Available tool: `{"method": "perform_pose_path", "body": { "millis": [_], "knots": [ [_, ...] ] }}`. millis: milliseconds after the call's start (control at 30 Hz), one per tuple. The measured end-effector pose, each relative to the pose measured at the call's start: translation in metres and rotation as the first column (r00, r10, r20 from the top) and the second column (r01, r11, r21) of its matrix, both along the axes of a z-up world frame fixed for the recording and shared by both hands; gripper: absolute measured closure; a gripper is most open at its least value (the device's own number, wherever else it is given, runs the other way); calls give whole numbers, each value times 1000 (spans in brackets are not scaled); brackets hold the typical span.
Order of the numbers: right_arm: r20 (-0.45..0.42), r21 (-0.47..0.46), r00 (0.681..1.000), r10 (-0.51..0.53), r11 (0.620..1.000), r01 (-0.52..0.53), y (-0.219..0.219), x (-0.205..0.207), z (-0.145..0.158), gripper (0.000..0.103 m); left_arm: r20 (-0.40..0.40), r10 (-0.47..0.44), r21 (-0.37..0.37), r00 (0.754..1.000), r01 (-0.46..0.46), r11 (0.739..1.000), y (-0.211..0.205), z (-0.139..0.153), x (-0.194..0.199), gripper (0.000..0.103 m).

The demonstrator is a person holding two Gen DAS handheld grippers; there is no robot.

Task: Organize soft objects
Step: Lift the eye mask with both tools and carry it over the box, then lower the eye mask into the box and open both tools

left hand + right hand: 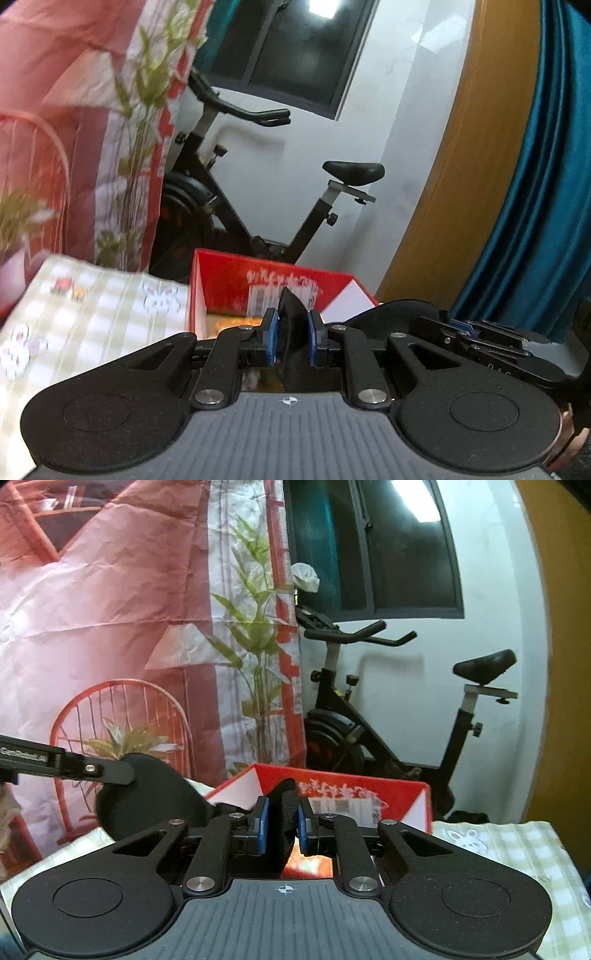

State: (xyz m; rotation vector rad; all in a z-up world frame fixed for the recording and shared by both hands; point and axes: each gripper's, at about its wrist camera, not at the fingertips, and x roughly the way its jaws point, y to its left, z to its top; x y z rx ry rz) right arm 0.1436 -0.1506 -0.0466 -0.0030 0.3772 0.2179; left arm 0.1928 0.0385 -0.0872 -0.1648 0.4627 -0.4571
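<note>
Black fabric (291, 328), dark, soft and folded into a raised ridge, is what I see pinched between both pairs of blue pads. My left gripper (291, 338) clamps one fold and my right gripper (280, 825) clamps another, the cloth (286, 812) held up over the open red box (229, 280). That box sits at the far edge of the checked tablecloth (92, 314), an exercise bike (258, 184) behind it.
</note>
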Motion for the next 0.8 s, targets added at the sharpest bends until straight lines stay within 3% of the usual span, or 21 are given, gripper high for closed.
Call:
{"method": "perform_pose_path", "body": {
  "millis": [333, 467, 600, 800],
  "knots": [
    [-2, -99, 999, -38, 994, 38, 5, 62, -8, 91, -35, 15, 102, 999, -12, 995, -23, -11, 67, 86],
    [-63, -124, 996, -62, 991, 54, 1, 85, -23, 91, -114, 11, 129, 993, 4, 992, -33, -28, 94, 86],
    [-178, -76, 980, -92, 994, 80, -5, 105, -43, 92, -241, -30, 131, 970, 63, 989, -41, -46, 116, 86],
    [-250, -80, 963, -104, 993, 86, -4, 114, -67, 94, -283, -37, 175, 958, 89, 981, -46, -61, 122, 86]
  ]
}}
